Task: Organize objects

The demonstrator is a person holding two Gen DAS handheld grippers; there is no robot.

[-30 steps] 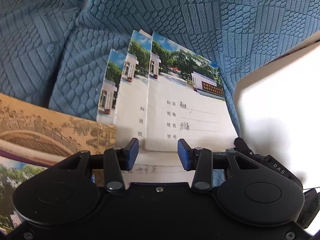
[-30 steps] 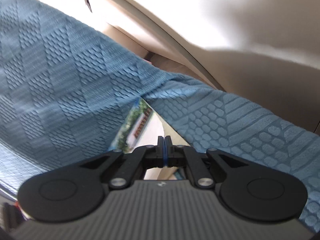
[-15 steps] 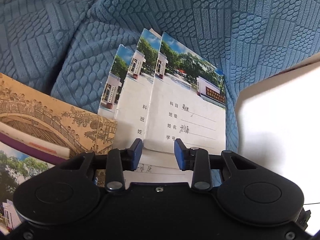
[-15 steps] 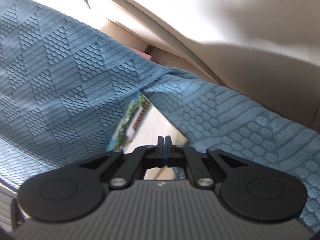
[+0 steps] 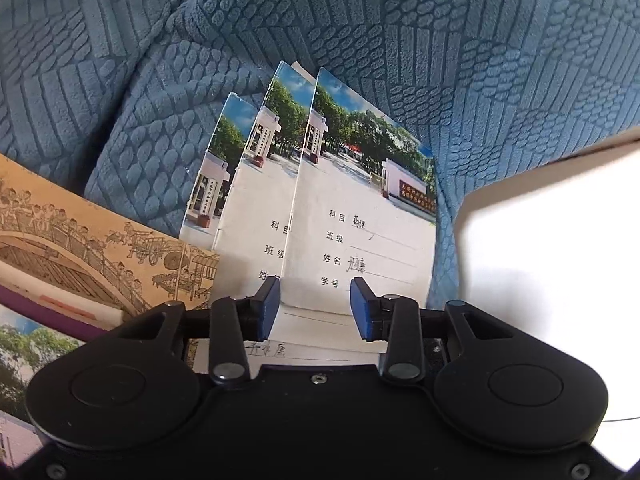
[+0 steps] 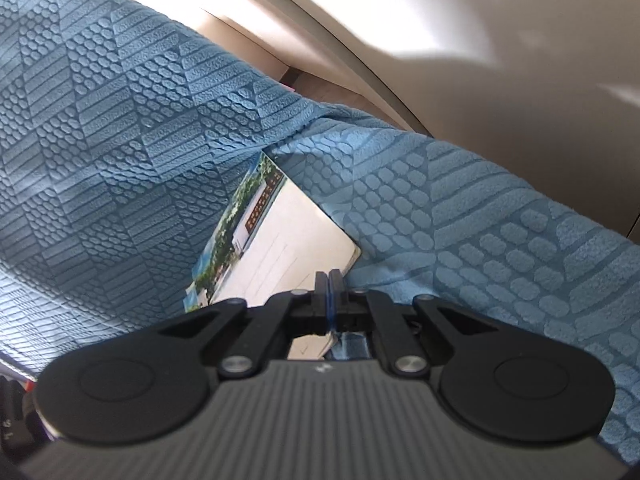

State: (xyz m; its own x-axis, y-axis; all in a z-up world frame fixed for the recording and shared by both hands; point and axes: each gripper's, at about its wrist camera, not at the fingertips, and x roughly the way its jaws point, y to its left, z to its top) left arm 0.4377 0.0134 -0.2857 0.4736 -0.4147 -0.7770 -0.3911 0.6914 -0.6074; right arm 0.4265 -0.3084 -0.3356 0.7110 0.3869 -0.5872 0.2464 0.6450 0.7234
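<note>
Left gripper [image 5: 312,304] jaws opening, apart, nothing pinched; fanned exercise books [image 5: 360,216] now sit slightly further ahead than second ago, so regrasp likely pending. Books lie on blue textured blanket [image 5: 400,40], beside ochre bridge-print book [image 5: 100,256]. Cover fields read 科目, 班级, 姓名, 学号; handwriting illegible. Right gripper [image 6: 328,284] jaws clenched, empty, tips over book corner [image 6: 296,232].

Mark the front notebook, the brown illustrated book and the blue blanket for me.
front notebook [image 5: 360,240]: left wrist view, on its white cover by the printed lines.
brown illustrated book [image 5: 100,248]: left wrist view, on the bridge drawing.
blue blanket [image 5: 400,20]: left wrist view, on the textured fabric above the notebooks.
</note>
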